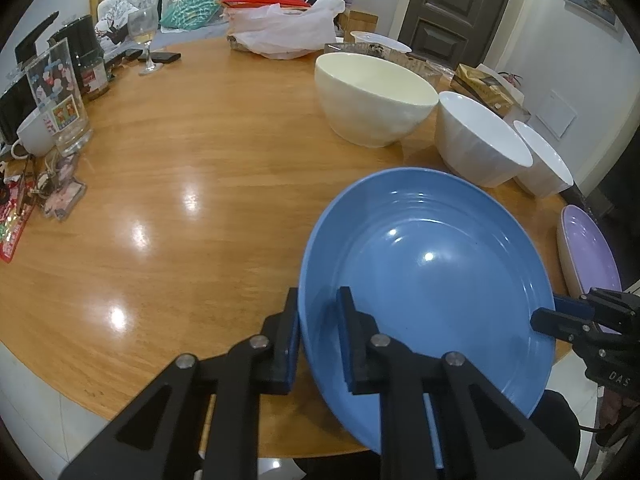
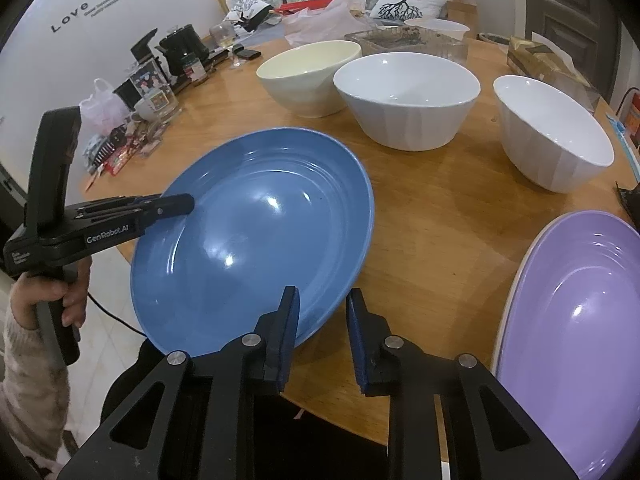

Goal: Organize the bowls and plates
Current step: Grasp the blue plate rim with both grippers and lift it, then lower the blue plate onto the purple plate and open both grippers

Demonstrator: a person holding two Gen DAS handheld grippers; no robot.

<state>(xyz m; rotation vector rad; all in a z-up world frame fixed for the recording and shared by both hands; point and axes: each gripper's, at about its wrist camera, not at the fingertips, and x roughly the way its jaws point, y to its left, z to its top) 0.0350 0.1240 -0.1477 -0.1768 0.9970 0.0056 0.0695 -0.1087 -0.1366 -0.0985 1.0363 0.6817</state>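
— While both grippers clamp the blue plate [image 1: 428, 292], where does it sit?
— At the lower right of the left wrist view, on the near edge of the wooden table [image 1: 200, 160]. The left gripper [image 1: 320, 340] is closed on its near rim; the right gripper [image 2: 322, 336] pinches the opposite rim.
— And the rest?
— Three bowls stand behind it: a cream bowl [image 2: 308, 76], a white bowl [image 2: 406, 100] and another white bowl [image 2: 554, 132]. A purple plate [image 2: 576, 320] lies lower right in the right wrist view.
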